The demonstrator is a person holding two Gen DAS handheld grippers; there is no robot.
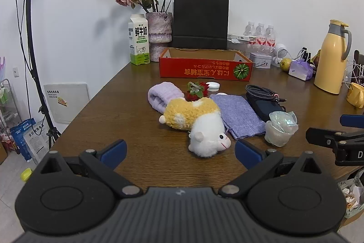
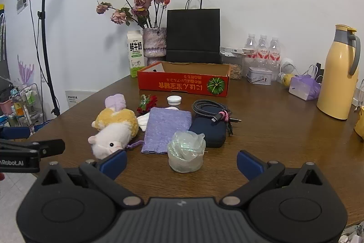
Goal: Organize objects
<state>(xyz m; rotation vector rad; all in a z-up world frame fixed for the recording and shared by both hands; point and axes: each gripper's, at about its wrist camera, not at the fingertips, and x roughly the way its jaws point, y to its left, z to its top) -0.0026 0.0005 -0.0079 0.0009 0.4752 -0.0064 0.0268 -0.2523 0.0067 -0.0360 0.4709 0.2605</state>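
Both tongs, left (image 1: 179,149) and right (image 2: 181,162), are wide open and hold nothing, over the near edge of the tabletop (image 1: 136,88), facing the plush toy (image 1: 200,126).

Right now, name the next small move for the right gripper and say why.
Probably ease the right gripper forward around the iridescent clear cup. Its jaws stand open and empty, the cup sits just ahead between them as the nearest loose item, and the red cardboard tray behind the clutter looks empty.

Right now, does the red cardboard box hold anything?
Cannot tell. The red cardboard box is open-topped and only bare inner walls show; its floor is hidden behind the front wall.
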